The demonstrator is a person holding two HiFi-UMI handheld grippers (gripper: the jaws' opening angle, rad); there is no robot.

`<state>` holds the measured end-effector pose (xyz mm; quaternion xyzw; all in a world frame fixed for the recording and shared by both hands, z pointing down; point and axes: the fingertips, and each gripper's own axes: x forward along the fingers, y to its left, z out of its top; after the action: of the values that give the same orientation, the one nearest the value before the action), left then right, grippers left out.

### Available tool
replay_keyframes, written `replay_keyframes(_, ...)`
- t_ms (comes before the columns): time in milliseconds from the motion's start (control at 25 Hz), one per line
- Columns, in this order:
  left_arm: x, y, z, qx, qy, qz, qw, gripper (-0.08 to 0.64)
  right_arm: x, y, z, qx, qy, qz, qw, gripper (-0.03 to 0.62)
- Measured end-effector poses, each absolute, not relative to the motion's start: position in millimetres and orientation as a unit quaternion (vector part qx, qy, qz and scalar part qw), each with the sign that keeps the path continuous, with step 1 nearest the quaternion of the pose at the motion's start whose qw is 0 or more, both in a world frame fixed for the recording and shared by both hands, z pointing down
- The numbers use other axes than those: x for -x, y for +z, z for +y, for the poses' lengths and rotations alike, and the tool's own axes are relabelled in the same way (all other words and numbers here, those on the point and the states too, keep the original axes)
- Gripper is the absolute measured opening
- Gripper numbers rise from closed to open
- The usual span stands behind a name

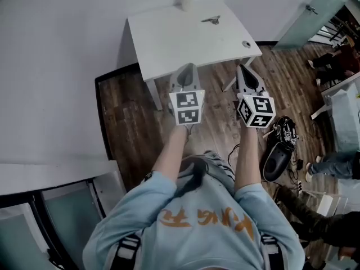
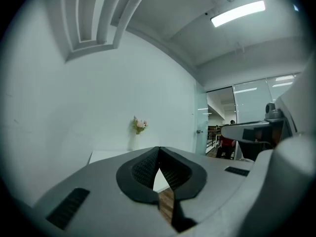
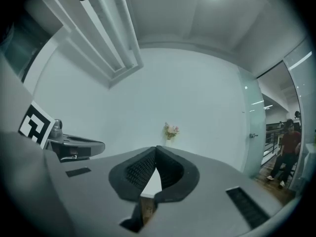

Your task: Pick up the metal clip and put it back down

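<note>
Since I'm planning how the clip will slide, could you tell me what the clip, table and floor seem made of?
Clip: likely metal, grey with a dull sheen, though too small to be sure. Table: smooth matte white top, perhaps laminate or painted board. Floor: dark wood-look planks with visible grain and seams.

A white table (image 1: 169,38) stands on dark wood floor (image 1: 132,120) beside a plain white wall (image 1: 56,49).
</note>
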<state>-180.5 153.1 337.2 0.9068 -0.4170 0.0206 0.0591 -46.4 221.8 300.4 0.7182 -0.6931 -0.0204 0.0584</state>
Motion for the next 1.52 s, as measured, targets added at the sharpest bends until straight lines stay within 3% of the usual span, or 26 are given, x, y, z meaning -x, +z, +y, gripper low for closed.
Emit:
replay_keyframes(440, 207, 346, 120, -0.889, 0.004, -0.452, 0.075, 0.025, 68, 298, 178, -0.681, -0.036, -0.728, 0.071, 0.012)
replay_keyframes(840, 175, 359, 40, -0.878, 0.032, -0.475, 0.045, 0.025, 18, 329, 79, -0.669, -0.003, -0.743, 0.026, 0.012)
replay_keyframes(1520, -48, 387, -156, -0.862, 0.08, -0.497, 0.054, 0.025, -205, 361, -137, -0.647, 0.06, -0.76, -0.003, 0.012)
